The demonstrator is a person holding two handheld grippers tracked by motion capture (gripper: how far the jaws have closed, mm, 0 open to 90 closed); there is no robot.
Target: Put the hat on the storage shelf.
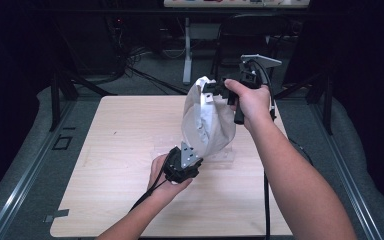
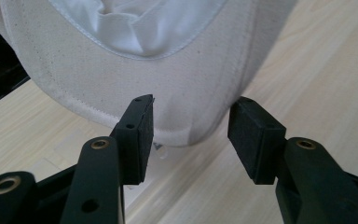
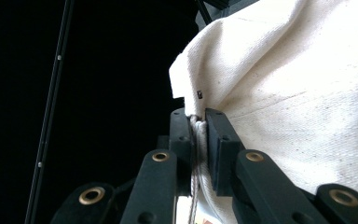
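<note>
A cream cloth cap with a white lining hangs over the middle of the wooden table. My right gripper is shut on the cap's top edge; in the right gripper view the jaws pinch a fold of the cream fabric. My left gripper sits just below the cap's low end. In the left gripper view it stands open, and the stitched rim of the cap lies a little beyond its pads without touching them.
A clear plastic piece lies on the table under the cap. A black chair and a white desk leg stand beyond the table's far edge. Grey floor with metal rails runs along both sides.
</note>
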